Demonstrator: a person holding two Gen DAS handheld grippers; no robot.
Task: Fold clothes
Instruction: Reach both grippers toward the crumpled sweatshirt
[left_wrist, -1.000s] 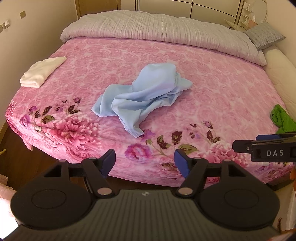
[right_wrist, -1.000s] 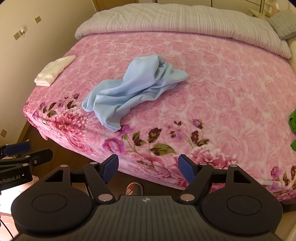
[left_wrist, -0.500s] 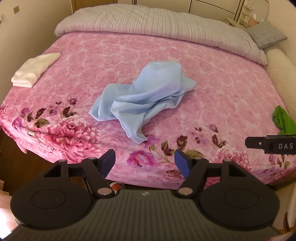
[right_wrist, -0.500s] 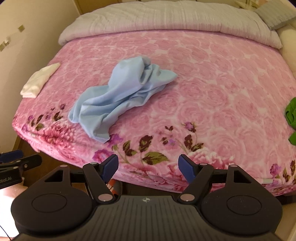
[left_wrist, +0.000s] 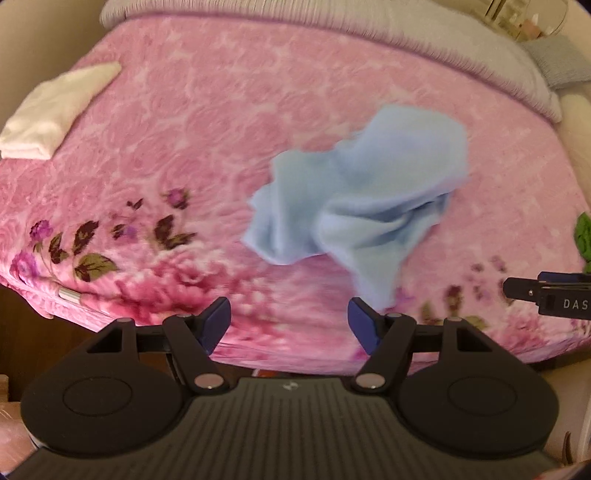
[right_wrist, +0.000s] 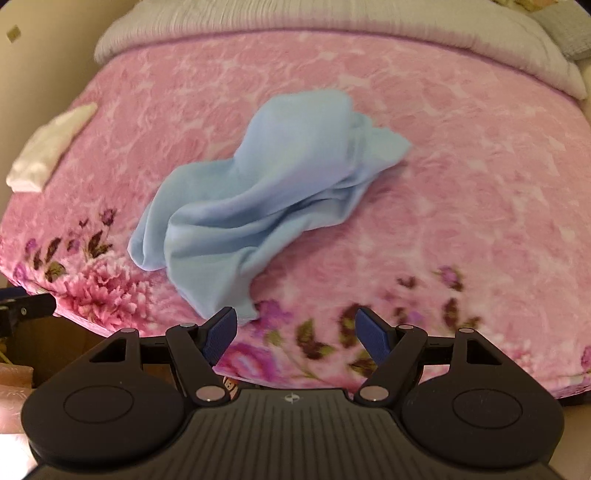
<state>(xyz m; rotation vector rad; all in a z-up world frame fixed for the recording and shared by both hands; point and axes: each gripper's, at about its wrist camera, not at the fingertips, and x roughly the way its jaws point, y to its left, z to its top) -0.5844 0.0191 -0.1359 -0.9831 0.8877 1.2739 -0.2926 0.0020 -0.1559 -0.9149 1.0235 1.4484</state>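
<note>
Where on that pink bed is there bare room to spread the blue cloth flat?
Bare blanket lies right of the crumpled blue cloth, up to the grey duvet. Another patch lies between it and the folded white cloth. The near edge by both open grippers is tighter.

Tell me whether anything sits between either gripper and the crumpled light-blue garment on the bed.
Nothing visible does. The crumpled light-blue garment lies alone on the pink floral blanket; only bare blanket separates it from the open right gripper and left gripper.

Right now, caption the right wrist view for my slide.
Open right gripper nears crumpled light blue garment on pink floral bedspread.
</note>
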